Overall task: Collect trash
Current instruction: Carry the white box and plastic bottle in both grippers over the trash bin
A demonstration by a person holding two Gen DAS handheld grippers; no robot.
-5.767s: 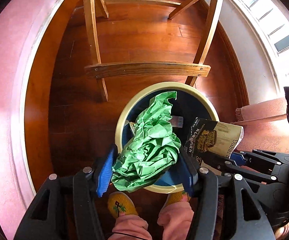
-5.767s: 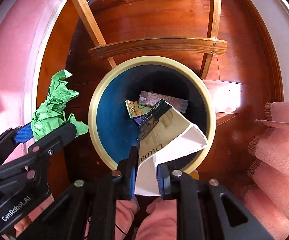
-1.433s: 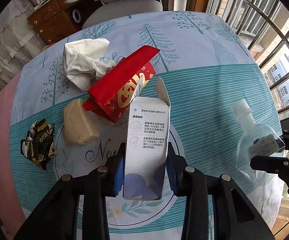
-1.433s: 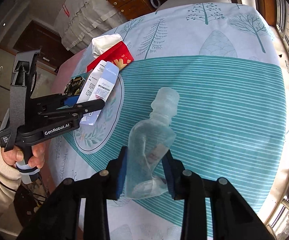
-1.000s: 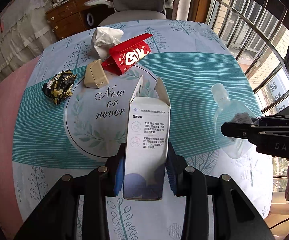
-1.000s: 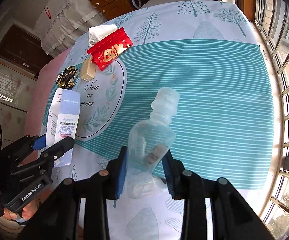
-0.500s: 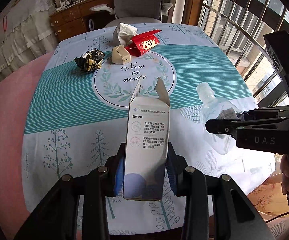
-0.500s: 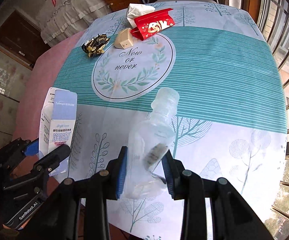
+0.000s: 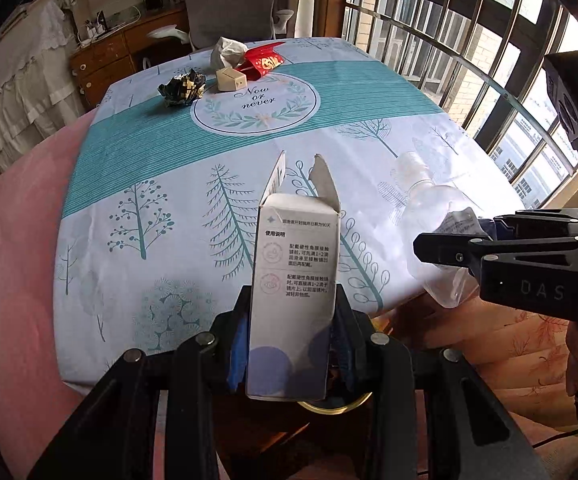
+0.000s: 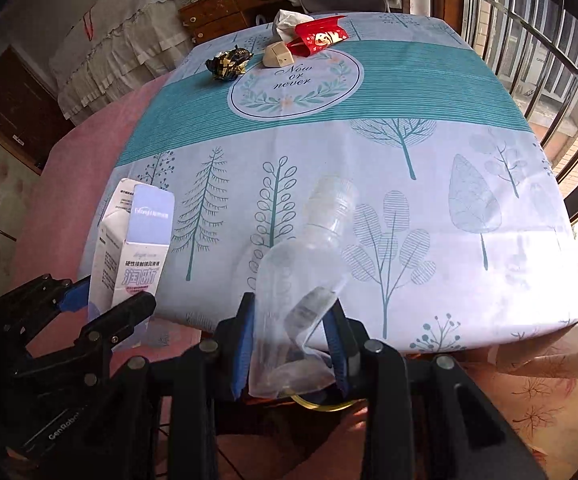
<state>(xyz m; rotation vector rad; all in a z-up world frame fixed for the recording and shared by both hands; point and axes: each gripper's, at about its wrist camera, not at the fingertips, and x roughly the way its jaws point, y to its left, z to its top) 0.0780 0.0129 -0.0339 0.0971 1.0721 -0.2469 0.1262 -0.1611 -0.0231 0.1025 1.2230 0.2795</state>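
Observation:
My left gripper [image 9: 291, 344] is shut on a tall white carton [image 9: 295, 276] with torn top flaps, held upright at the table's near edge. The carton [image 10: 133, 256] and that gripper [image 10: 101, 312] also show at the left of the right wrist view. My right gripper [image 10: 291, 352] is shut on a clear crumpled plastic bottle [image 10: 301, 280]. The bottle [image 9: 437, 220] appears at the right in the left wrist view, clamped by black fingers [image 9: 489, 248]. A thin arc of the bin's yellow rim [image 9: 335, 407] peeks out below the carton, and the rim [image 10: 317, 405] shows under the bottle.
At the far end of the tablecloth [image 9: 249, 152] lie a crumpled dark foil wrapper [image 9: 181, 88], a small beige box [image 9: 231, 79], a red packet [image 9: 263, 60] and a white tissue wad [image 9: 227, 50]. Window bars [image 9: 469, 20] run along the right. A pink surface [image 9: 13, 220] lies left.
Both grippers have drawn back from the middle of the table to its near edge, carrying the carton and the bottle. The leftover trash now looks far off, and the bin's rim has come into sight.

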